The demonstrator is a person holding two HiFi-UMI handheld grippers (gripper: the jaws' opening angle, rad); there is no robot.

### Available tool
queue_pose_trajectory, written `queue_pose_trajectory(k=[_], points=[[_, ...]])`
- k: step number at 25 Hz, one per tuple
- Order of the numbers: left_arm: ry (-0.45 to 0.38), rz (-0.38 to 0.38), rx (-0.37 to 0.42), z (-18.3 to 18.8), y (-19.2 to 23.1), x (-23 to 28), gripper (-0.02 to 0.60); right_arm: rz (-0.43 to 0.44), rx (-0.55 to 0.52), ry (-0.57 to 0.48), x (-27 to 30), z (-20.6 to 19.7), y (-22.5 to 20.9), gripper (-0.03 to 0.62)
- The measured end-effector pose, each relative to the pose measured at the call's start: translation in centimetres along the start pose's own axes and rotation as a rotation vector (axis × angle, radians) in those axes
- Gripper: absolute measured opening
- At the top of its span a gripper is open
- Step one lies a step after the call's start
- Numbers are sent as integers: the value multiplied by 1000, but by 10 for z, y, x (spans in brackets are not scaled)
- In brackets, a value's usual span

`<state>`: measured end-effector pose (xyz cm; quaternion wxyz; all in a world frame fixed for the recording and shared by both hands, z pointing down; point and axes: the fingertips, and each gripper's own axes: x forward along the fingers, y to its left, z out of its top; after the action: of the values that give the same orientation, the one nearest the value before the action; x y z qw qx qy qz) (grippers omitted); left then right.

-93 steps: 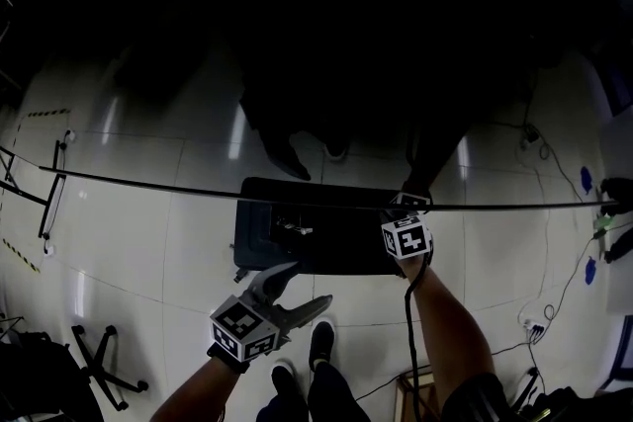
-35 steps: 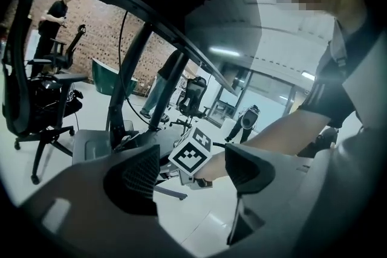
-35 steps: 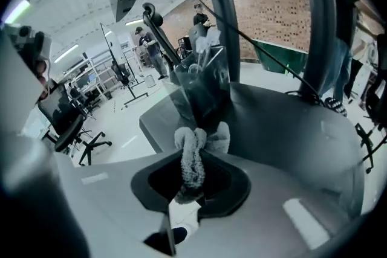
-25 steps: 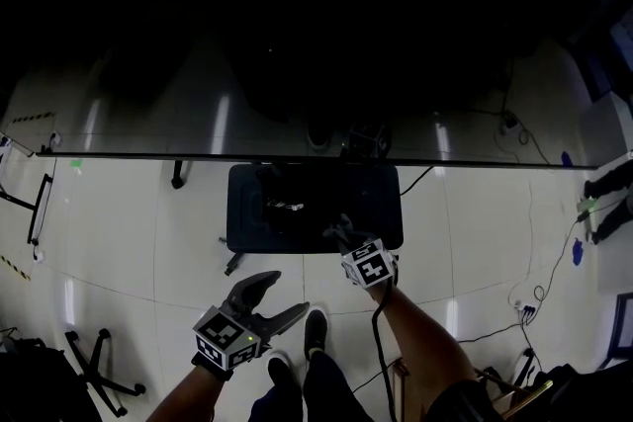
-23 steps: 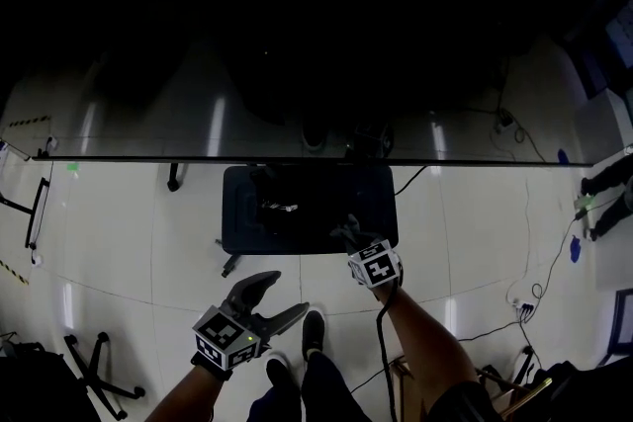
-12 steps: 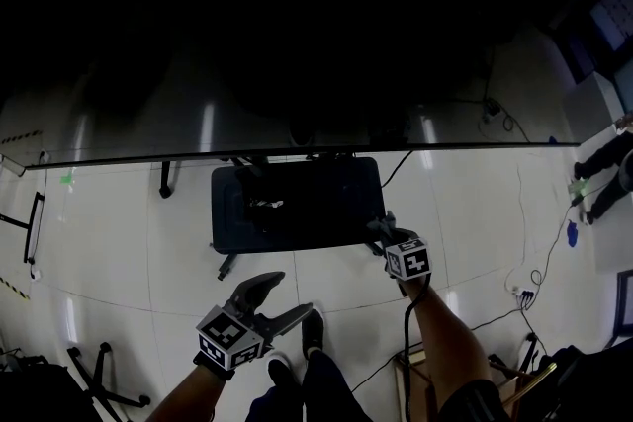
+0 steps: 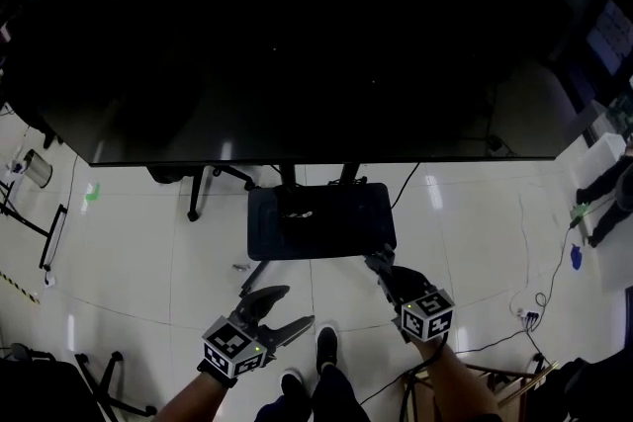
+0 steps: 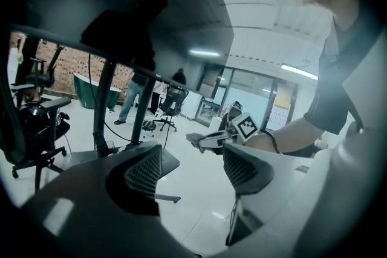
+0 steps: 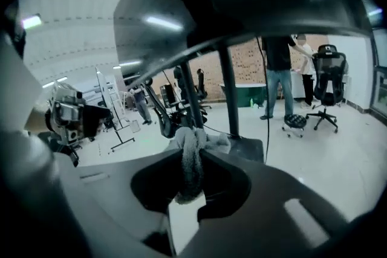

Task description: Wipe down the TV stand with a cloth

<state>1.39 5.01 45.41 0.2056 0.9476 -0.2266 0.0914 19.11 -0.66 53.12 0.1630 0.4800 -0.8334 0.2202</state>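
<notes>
The TV stand's black base plate (image 7: 321, 222) lies on the white floor under the big dark TV screen (image 7: 297, 44). My right gripper (image 7: 379, 264) hangs just off the plate's near right corner, shut on a grey cloth (image 9: 192, 151) bunched between its jaws. In the right gripper view (image 9: 190, 173) the base plate (image 9: 248, 147) and its posts stand behind the cloth. My left gripper (image 7: 284, 307) floats above the floor in front of the plate; its jaws (image 8: 192, 161) are closing with nothing between them. The left gripper view also catches the right gripper (image 8: 211, 138).
Office chairs (image 8: 36, 124) and standing people (image 9: 279, 75) fill the room behind the stand. Cables (image 7: 539, 292) trail over the floor at right. A wooden stool (image 7: 420, 390) and the person's shoes (image 7: 324, 349) are close below my grippers.
The right gripper has carried the cloth off the base plate, up and back toward the person. The left gripper has risen a little. The head view has tilted up, so more TV screen shows.
</notes>
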Motion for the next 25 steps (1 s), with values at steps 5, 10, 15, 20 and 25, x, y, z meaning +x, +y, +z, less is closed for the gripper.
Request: queue_pose_trajectory(k=[5,10,15,20,25], points=[[-51,-19,-30,34,-61,-85,334,75,37,-154,-102,64,118,54],[-57,-17,-26,45,-122,-156,325,111,15,-213,-191,95,198,54],[-94,-18,22,74,-176,-190,324,123,57,-278,-262,114,241,54],[-180,-27,40,108,-233,-192,321,183,23,-333,-322,114,267,54],[-201,-4,53,104,-290,-191,316,232,10,-368,-372,97,273,52]])
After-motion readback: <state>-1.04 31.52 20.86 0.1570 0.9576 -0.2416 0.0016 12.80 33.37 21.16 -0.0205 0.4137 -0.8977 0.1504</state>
